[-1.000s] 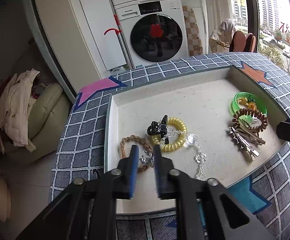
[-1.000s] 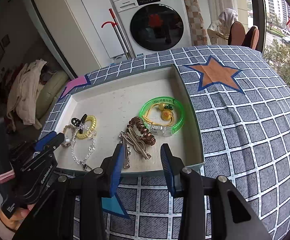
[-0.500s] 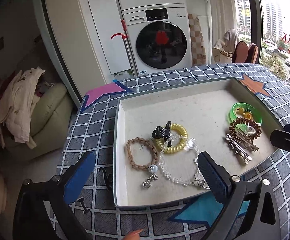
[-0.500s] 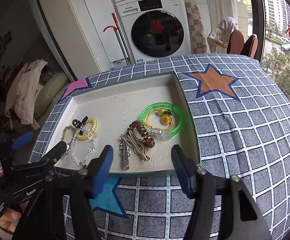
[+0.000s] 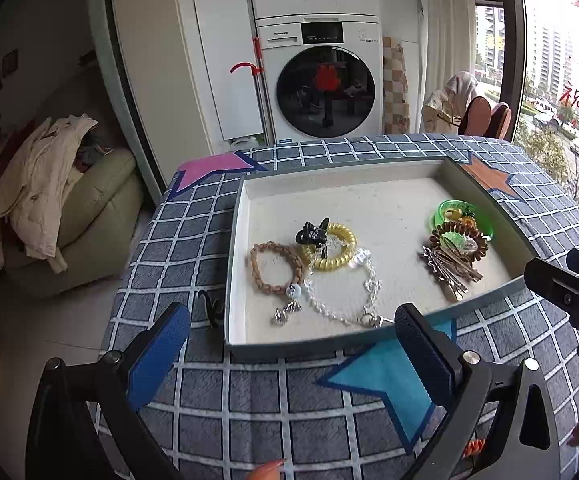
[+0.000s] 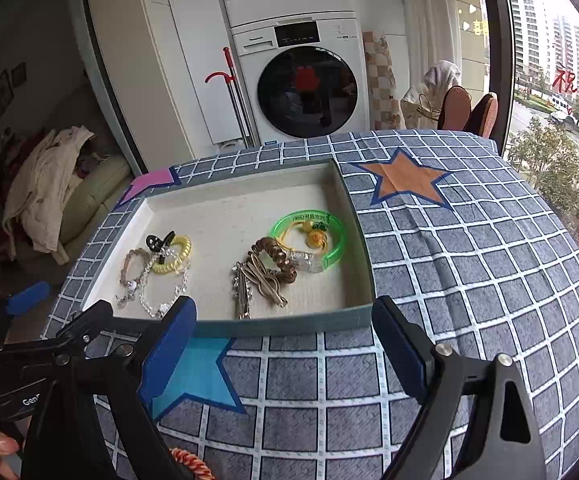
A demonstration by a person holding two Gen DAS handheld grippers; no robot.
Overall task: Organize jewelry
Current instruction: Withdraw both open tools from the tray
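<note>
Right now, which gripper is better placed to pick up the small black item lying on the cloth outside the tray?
Left. The left gripper is open, and the black item lies just ahead beside the tray.

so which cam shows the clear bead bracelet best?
Left wrist: the clear bead bracelet lies close and its whole loop shows. Right wrist shows it smaller, its near end hidden behind the right gripper's finger.

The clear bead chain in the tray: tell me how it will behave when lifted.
The bead chain lies in a loose curve, so it is probably floppy and would dangle. It crosses the yellow coil tie, so lifting may drag that. Its smooth beads look slippery.
</note>
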